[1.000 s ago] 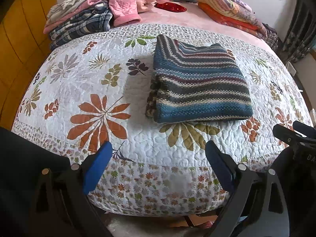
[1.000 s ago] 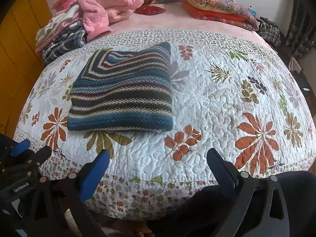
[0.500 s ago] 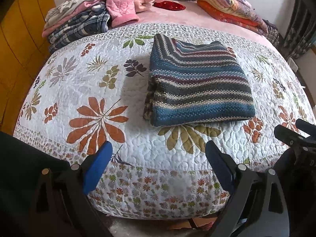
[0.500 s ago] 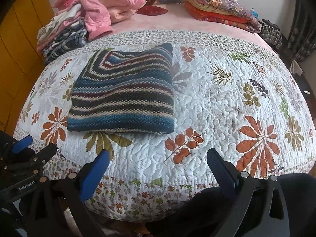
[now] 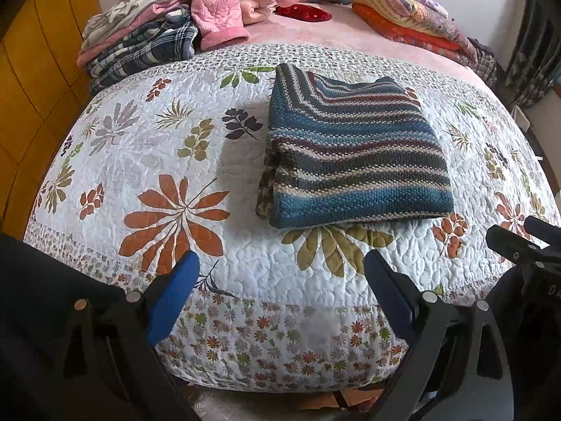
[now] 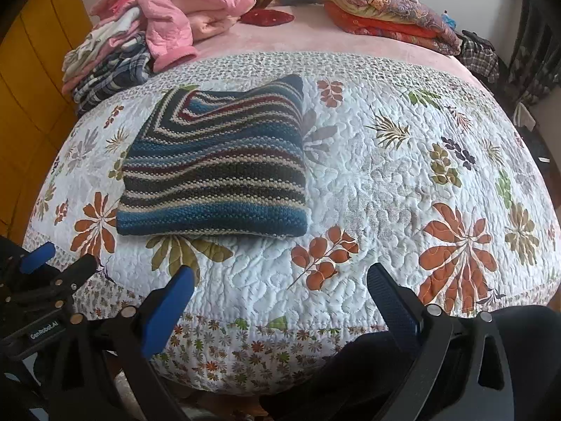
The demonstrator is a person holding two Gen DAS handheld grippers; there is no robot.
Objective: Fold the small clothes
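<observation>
A striped knitted sweater (image 5: pixel 354 147) (image 6: pixel 217 165) in blue, grey and maroon lies folded into a neat rectangle on the leaf-patterned quilt (image 5: pixel 147 161) (image 6: pixel 403 182). My left gripper (image 5: pixel 280 273) hangs open above the quilt's near edge, short of the sweater, with nothing between its blue pads. My right gripper (image 6: pixel 280 287) is open too, at the near edge to the right of the sweater. In the left wrist view the right gripper shows at the right edge (image 5: pixel 526 238). The left gripper appears at the lower left of the right wrist view (image 6: pixel 45 273).
A heap of pink and plaid clothes (image 5: pixel 168 24) (image 6: pixel 140 31) sits at the back left of the bed. Folded colourful blankets (image 5: pixel 406 17) (image 6: pixel 385 10) lie at the back right, a red item (image 5: pixel 303 12) between them. A yellow wooden wall (image 5: pixel 31 80) runs along the left.
Both grippers have pulled back and lifted slightly from the bed, so the sweater sits a little lower in each view. The sweater itself has not moved.
</observation>
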